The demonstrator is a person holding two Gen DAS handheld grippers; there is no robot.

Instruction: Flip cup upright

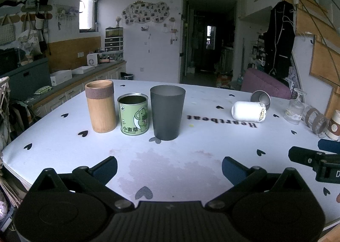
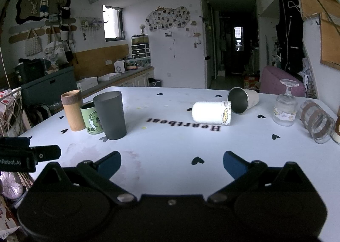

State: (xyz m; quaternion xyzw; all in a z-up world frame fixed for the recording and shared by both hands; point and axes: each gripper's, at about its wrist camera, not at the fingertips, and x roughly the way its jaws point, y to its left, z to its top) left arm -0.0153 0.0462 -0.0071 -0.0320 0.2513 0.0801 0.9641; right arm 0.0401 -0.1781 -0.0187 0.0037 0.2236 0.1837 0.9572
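A white cup with a cartoon print (image 2: 211, 112) lies on its side in the middle of the white table (image 2: 170, 146), also in the left wrist view (image 1: 248, 111). A steel cup (image 2: 243, 99) lies on its side just behind it (image 1: 261, 97). A ringed glass (image 2: 316, 122) lies on its side at the right. A stemmed glass (image 2: 284, 107) stands upside down. My right gripper (image 2: 172, 162) is open and empty, well short of the white cup. My left gripper (image 1: 169, 167) is open and empty in front of the upright cups.
Three upright containers stand at the left: a bamboo cup (image 1: 101, 106), a green tin (image 1: 133, 114) and a dark grey tumbler (image 1: 167, 112). A brown-sleeved cup (image 1: 334, 124) sits at the right edge. The right gripper shows in the left view (image 1: 314, 160).
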